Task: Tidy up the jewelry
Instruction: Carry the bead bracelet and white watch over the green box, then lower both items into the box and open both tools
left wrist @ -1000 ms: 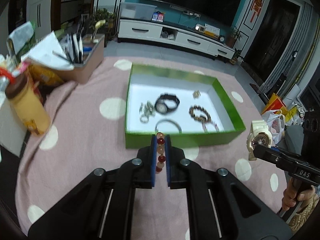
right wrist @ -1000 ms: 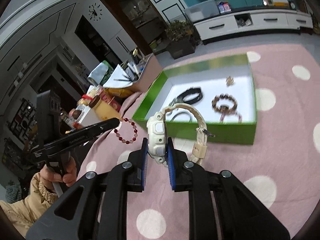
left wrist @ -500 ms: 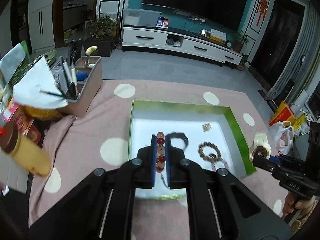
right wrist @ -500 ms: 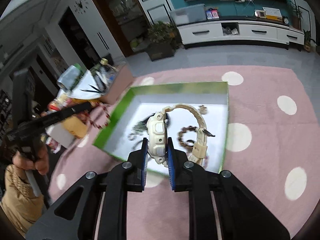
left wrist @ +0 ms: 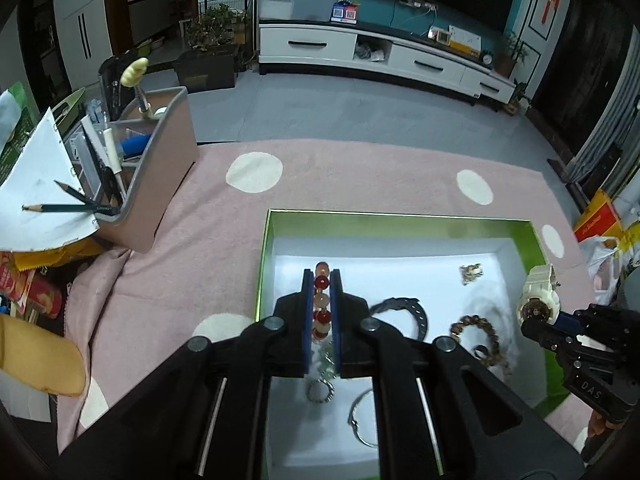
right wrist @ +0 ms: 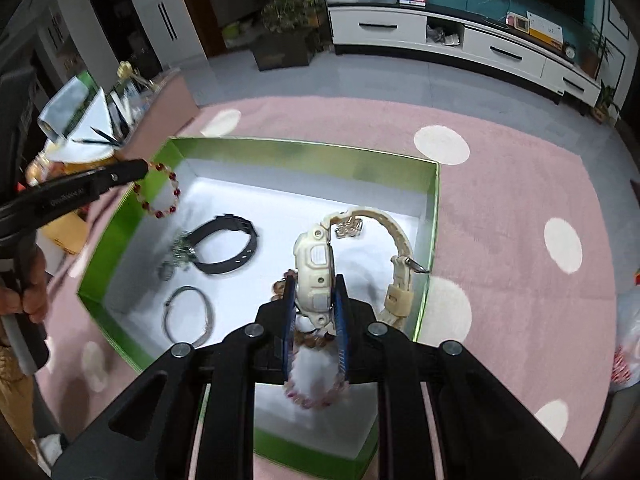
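The left gripper is clenched on a red-and-cream beaded bracelet, which is pinched edge-on between the jaws, so its ring hangs below them over the left part of the white floor of the green-walled cardboard box. The right gripper is clamped on the case of a cream plastic wristwatch, whose strap arches up and off to the right of the jaws, with the buckle end dangling just inside the right wall of the box. Both held pieces are judged to be already above the box interior, so the coming move turns on a straight drop, not a sideways carry. Beneath the right jaws a brown beaded bracelet is lying, so the watch would land on or beside it. Farther in, a black strap watch, a thin silver bangle and a small gold trinket are spread on the box floor, all on the pink polka-dot cloth surface.
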Motion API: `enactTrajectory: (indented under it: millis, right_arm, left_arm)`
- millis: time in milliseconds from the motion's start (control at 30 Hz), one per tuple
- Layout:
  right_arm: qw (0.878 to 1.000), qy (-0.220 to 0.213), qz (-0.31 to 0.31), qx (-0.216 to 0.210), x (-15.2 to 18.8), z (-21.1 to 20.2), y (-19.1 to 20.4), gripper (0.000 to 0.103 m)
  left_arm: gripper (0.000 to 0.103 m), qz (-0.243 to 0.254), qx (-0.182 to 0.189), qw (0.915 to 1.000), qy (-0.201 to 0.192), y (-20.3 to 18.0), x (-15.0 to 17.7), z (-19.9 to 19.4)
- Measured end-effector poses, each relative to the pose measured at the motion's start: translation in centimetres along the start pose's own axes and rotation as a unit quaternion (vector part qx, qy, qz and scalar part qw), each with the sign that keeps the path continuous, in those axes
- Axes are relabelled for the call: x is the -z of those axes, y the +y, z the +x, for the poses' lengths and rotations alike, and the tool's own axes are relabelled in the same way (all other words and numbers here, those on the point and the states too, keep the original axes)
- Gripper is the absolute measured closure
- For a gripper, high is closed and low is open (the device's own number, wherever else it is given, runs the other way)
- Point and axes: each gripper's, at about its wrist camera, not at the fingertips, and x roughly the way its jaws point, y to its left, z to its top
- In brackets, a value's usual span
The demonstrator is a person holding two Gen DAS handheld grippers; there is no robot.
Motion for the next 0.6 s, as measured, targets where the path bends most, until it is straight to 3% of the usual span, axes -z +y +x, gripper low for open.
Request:
enactTrajectory:
  millis: [367, 533, 600]
  right_arm:
    - [0.998, 0.033, -0.019, 0.043, -1.1, 2.9, 0.0, 0.085]
    - [0.998, 0.023, -0.003, 0.056, -1.5, 2.3, -0.9, 0.084]
    - [0.999, 0.017, 0.001, 0.051, -1.5, 1.5, -1.1, 0.084]
  left_arm:
    - [0.096, 0.017, -0.024, 0.9995, 0.015, -0.6, 0.0, 2.3]
    - [0.095, 0.023, -0.024, 0.9994, 0.011, -1.1, 0.1, 1.9]
    - [0.090, 0.024, -0.020, 0.9995, 0.008, -1.3, 0.1, 1.5]
